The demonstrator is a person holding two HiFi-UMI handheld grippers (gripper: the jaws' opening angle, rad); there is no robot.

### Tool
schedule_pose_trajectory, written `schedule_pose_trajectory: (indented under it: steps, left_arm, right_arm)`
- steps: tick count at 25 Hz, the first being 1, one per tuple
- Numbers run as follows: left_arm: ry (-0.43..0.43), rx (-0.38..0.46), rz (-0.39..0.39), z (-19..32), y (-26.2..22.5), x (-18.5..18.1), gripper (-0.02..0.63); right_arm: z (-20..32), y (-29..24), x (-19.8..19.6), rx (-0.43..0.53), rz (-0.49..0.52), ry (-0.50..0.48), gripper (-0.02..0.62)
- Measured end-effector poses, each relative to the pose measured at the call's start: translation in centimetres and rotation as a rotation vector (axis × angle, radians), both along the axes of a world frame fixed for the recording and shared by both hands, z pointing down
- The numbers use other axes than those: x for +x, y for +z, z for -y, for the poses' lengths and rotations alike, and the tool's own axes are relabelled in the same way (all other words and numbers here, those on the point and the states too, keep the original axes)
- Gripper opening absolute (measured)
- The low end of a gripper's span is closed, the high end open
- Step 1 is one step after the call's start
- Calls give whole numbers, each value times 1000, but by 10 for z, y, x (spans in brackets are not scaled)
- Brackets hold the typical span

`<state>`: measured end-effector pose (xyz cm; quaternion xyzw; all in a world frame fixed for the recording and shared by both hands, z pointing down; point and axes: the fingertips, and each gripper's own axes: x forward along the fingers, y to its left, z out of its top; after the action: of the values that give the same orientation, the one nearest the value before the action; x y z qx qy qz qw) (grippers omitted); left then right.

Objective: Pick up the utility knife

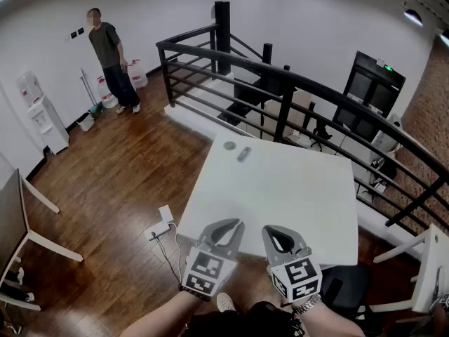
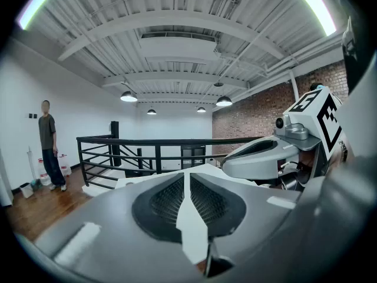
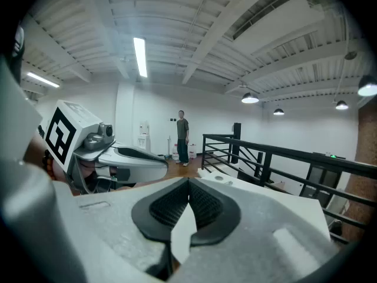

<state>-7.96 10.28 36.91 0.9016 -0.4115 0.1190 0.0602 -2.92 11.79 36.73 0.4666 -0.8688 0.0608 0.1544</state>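
The utility knife (image 1: 243, 154) is a small grey bar lying near the far edge of the white table (image 1: 280, 195), with a small round grey object (image 1: 229, 145) just to its left. Both grippers hover side by side over the table's near edge, far short of the knife. My left gripper (image 1: 234, 225) (image 2: 188, 175) has its jaws pressed together with nothing between them. My right gripper (image 1: 271, 230) (image 3: 188, 183) is likewise shut and empty. Each gripper view shows the other gripper beside it.
A black metal railing (image 1: 280, 83) runs behind the table along a stairwell. A person (image 1: 111, 51) stands by the far left wall, near a water dispenser (image 1: 42, 111). A white power strip (image 1: 163, 225) with a cable lies on the wooden floor left of the table.
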Motion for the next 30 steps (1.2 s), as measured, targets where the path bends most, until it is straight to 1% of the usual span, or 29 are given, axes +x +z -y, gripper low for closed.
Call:
schedule_pose_trajectory:
  steps: [6, 13, 17, 19, 25, 30]
  left_arm:
    - [5, -25, -5, 42, 9, -1, 64]
    - [4, -85, 11, 101, 39, 5, 120]
    - [-23, -109, 44, 145, 50, 7, 124]
    - [-34, -128, 59, 171, 58, 10, 138]
    - [-65, -219, 109, 256, 83, 27, 159]
    - [-86, -283, 133, 324, 114, 46, 163]
  right_arm:
    - [39, 8, -1, -13, -7, 17, -8]
    - [88, 35, 7, -52, 17, 24, -8]
    - [125, 48, 14, -81, 35, 19, -8]
    - [146, 54, 19, -95, 40, 17, -8]
    - [216, 72, 42, -167, 49, 16, -8]
    - [271, 101, 66, -236, 70, 26, -8]
